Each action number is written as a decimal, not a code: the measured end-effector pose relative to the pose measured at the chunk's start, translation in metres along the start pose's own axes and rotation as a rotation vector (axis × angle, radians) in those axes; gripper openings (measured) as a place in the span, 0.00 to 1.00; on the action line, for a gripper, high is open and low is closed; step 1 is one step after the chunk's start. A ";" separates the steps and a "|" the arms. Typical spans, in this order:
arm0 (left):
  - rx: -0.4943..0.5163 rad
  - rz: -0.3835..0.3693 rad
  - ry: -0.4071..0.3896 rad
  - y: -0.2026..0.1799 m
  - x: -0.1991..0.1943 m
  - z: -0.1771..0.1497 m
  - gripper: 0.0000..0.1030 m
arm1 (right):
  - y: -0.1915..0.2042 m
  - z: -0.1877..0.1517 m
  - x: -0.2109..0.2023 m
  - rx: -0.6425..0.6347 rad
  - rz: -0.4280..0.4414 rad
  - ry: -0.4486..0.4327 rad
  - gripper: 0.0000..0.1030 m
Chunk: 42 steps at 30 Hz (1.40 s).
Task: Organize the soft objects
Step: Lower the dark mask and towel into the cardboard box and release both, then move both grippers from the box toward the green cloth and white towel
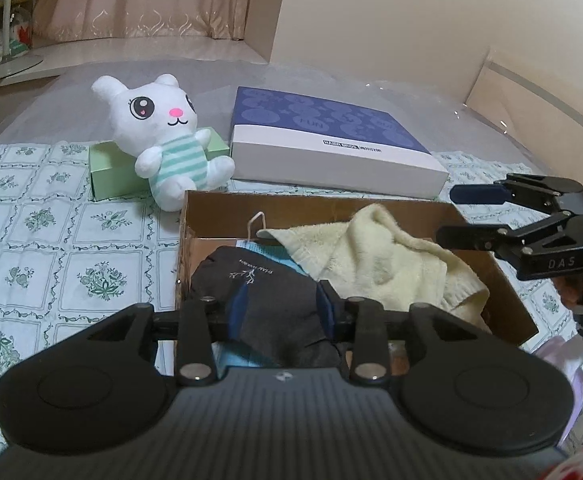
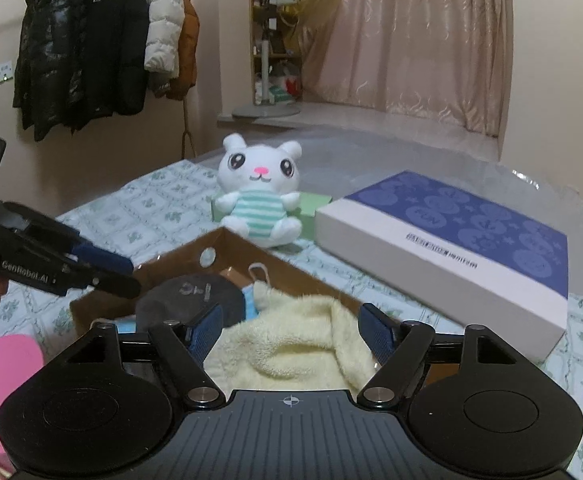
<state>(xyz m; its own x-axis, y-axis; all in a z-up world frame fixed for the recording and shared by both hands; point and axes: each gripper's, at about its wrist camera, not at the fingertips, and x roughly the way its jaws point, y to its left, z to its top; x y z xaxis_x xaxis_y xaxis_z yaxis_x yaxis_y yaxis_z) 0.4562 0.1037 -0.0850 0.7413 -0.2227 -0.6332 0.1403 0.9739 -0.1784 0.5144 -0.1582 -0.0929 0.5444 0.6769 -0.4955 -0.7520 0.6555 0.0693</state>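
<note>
An open cardboard box (image 1: 291, 208) (image 2: 235, 248) holds a cream towel (image 1: 379, 256) (image 2: 291, 344), a dark grey sock (image 1: 263, 280) (image 2: 189, 296) and a light blue mask (image 1: 279, 254). My left gripper (image 1: 282, 306) (image 2: 131, 276) hangs over the box's near end, jaws apart, with the sock lying loose below them. My right gripper (image 2: 291, 332) (image 1: 451, 216) stands wide open above the towel, and its pads do not press on the cloth. A white plush bunny (image 1: 163, 132) (image 2: 259, 184) in a striped shirt sits beyond the box.
The bunny leans on a small green box (image 1: 107, 172) (image 2: 311, 204). A flat blue and white box (image 1: 331, 140) (image 2: 451, 240) lies behind the cardboard box. A pink object (image 2: 3, 380) sits at the near left. A green-patterned cloth (image 1: 51, 240) covers the surface.
</note>
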 end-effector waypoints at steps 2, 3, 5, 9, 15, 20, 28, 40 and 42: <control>0.007 0.003 0.001 -0.001 -0.001 -0.001 0.33 | 0.000 -0.004 -0.001 0.002 -0.007 0.010 0.72; 0.013 0.006 0.001 -0.002 -0.001 -0.001 0.33 | 0.000 -0.006 -0.002 0.007 -0.009 0.015 0.72; 0.014 0.006 0.001 -0.003 -0.002 -0.001 0.33 | 0.000 -0.008 -0.004 0.017 -0.013 0.022 0.72; 0.011 -0.001 -0.005 -0.006 -0.007 0.000 0.33 | 0.002 -0.009 -0.011 0.027 -0.019 0.028 0.72; 0.016 0.000 -0.014 -0.012 -0.017 0.004 0.33 | 0.007 -0.008 -0.023 0.032 -0.028 0.027 0.72; 0.023 0.002 -0.026 -0.016 -0.032 0.007 0.34 | 0.015 -0.008 -0.037 0.044 -0.037 0.019 0.72; 0.015 0.008 -0.039 -0.020 -0.072 0.002 0.34 | 0.036 -0.009 -0.076 0.065 -0.078 -0.005 0.72; 0.010 0.080 -0.082 -0.034 -0.165 -0.027 0.39 | 0.077 -0.046 -0.168 0.258 -0.146 -0.101 0.72; 0.015 0.091 -0.085 -0.039 -0.180 -0.035 0.40 | 0.086 -0.054 -0.183 0.288 -0.155 -0.106 0.72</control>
<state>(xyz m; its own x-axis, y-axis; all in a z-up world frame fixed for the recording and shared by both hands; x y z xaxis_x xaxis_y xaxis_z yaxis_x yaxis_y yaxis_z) 0.2945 0.1045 0.0092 0.8042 -0.1300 -0.5799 0.0797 0.9906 -0.1115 0.3301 -0.2440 -0.0427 0.6911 0.5829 -0.4273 -0.5297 0.8108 0.2492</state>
